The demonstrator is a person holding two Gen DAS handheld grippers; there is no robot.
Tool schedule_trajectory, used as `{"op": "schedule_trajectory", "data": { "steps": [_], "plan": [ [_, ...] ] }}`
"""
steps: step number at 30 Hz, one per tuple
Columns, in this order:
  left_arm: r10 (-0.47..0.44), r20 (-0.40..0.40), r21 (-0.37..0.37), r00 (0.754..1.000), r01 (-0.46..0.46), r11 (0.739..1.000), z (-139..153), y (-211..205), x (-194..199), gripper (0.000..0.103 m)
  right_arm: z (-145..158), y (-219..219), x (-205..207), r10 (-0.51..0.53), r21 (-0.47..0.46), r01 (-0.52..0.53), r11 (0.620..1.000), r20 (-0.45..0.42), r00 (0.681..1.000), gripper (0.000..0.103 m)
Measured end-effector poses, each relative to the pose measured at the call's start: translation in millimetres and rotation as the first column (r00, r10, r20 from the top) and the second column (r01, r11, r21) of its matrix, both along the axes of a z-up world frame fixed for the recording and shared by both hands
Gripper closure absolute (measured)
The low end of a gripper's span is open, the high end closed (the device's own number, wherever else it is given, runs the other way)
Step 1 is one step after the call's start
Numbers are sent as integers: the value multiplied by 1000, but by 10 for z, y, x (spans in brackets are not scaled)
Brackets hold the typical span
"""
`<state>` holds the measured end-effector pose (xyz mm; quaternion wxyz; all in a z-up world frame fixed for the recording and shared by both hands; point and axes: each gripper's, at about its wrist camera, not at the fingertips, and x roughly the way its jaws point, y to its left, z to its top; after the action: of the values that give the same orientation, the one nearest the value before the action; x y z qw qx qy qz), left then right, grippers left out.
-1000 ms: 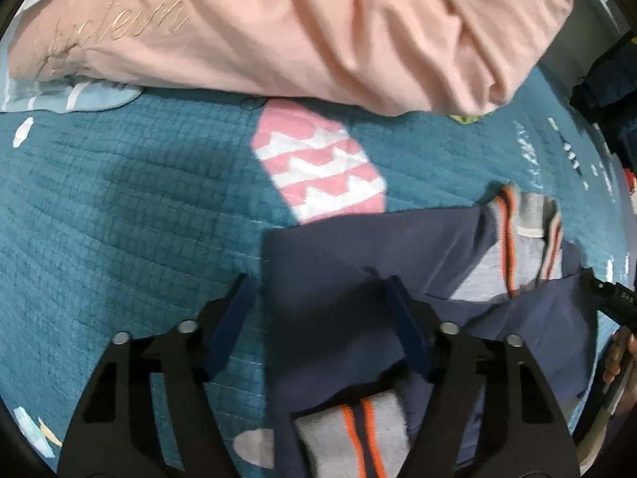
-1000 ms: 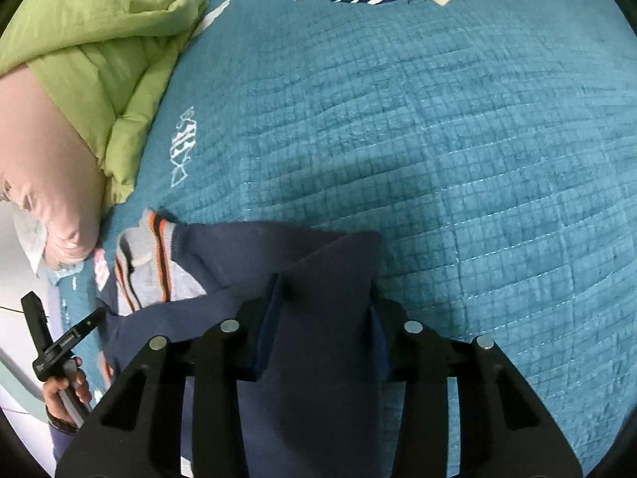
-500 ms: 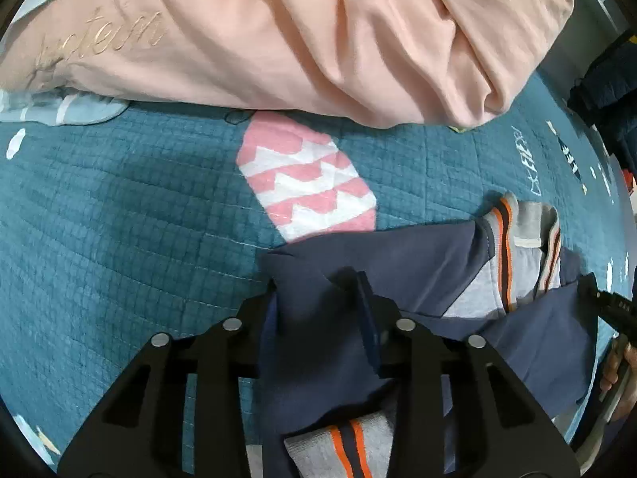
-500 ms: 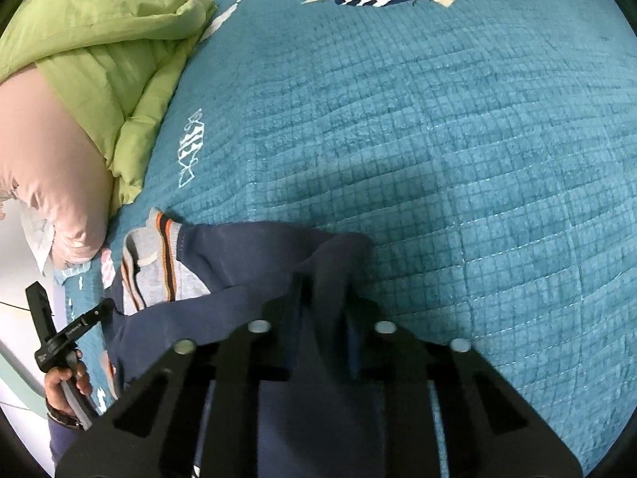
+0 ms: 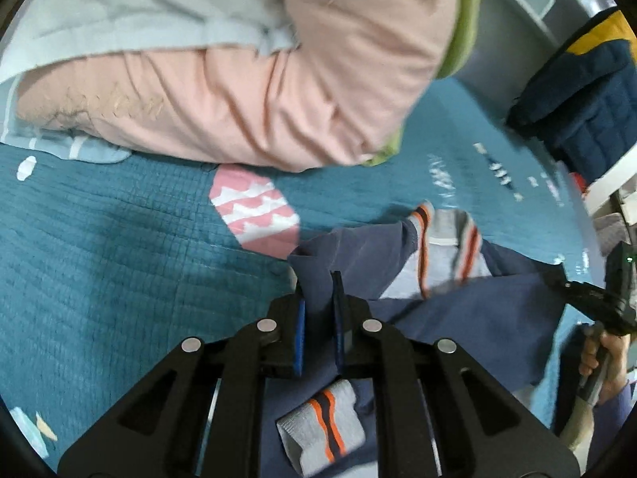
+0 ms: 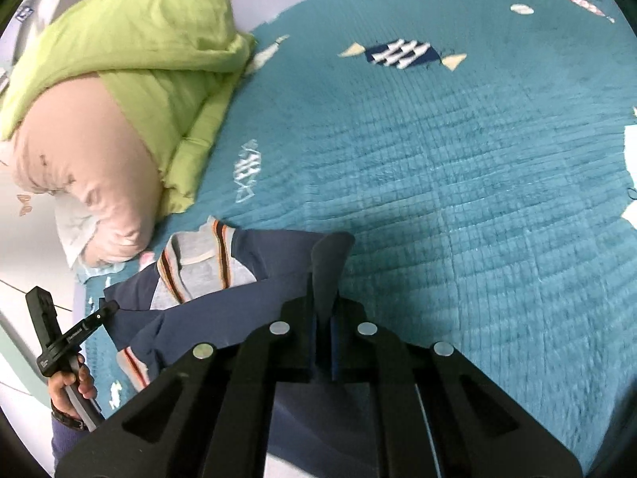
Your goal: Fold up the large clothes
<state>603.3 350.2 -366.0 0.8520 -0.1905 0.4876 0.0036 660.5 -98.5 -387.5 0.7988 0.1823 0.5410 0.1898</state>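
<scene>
On the teal quilt (image 6: 458,183), both grippers' jaws pinch the navy garment (image 5: 469,318) at opposite corners, open bedding beyond.

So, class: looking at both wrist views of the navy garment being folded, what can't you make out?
- Navy garment lower part: left wrist view, hidden behind the left gripper.
- Pink pillow lettering: same view, motion-blurred.
- Garment's near edge: right wrist view, behind the right gripper.
</scene>
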Motion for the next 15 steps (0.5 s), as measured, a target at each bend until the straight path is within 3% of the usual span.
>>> {"op": "schedule_trajectory", "data": {
  "steps": [7,15],
  "plan": [
    [-58,99,-31,993,61,998,552,-191,-654,93,467,-33,-505,24,34,-27,999,67,997,99],
    [-75,133,-64,988,84,994,865,-375,-1710,93,927,-265,-1602,81,21,-84,996,112,990,99]
  ]
}}
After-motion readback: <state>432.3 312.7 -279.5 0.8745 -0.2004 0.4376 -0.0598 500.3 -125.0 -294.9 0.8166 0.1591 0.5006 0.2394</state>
